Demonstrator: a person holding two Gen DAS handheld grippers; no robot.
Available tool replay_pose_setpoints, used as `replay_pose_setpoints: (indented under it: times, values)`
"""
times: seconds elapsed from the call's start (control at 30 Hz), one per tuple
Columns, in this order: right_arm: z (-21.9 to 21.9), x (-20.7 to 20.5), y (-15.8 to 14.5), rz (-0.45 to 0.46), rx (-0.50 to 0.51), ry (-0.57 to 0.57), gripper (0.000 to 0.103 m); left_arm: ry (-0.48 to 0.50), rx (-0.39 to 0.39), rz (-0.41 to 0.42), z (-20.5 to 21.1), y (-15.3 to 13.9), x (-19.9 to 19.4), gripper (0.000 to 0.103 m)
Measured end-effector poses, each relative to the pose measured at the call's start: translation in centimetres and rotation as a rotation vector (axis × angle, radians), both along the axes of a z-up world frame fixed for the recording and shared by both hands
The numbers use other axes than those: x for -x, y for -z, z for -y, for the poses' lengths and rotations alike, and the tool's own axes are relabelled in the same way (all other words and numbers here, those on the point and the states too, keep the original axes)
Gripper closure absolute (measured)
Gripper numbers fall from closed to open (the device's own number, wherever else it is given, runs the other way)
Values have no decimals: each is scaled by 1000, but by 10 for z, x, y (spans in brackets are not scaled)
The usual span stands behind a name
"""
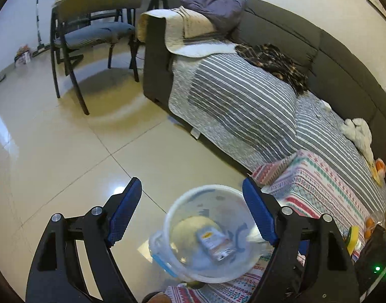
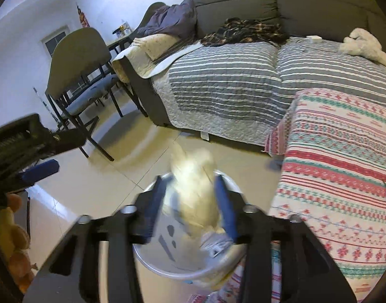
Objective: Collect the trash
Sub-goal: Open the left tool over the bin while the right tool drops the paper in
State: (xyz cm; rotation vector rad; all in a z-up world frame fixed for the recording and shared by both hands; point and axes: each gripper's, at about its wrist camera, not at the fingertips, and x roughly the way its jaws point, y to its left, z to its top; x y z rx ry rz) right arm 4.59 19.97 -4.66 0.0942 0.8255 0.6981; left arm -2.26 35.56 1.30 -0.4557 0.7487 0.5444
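Your right hand-held gripper [image 2: 190, 209] stands over the translucent round plastic bucket [image 1: 210, 234] with its jaws partly open, and a crumpled white paper wad [image 2: 193, 192] is between them. The picture is blurred there, so you cannot tell if the pads press on the wad or if it is already free. Your left hand-held gripper [image 1: 190, 212] is wide open and holds nothing; its blue pads stand on either side of the bucket's near rim without touching it.

The bucket sits beside the patterned pink and teal cloth [image 2: 339, 176] that hangs from the striped grey sofa cover [image 1: 243, 101], low above the glossy tiled floor [image 1: 66, 151]. Inside it lies a small printed paper packet [image 1: 215, 245] on a pale round piece.

The wad looks very light and soft; it will crush easily and should fall by itself, so a light pinch at its middle is enough. The bucket seems thin and light, so it may tip if you push its rim.

Both grippers point downward at a slant, the right one almost straight into the bucket's mouth, the left one beside it.
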Motion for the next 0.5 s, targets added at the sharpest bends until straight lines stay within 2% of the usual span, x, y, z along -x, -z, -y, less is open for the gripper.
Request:
replay_pose_setpoints:
  times: [0.23, 0.4, 0.5]
  values:
    - [-7, 1, -7, 54, 52, 66, 18, -14, -4, 14, -8, -4, 8, 20]
    - [6, -5, -15, 88, 101, 138, 10, -2, -33, 9, 2, -6, 3, 14]
    - [22, -11, -20, 108, 131, 194, 9, 3, -95, -7, 18, -7, -1, 10]
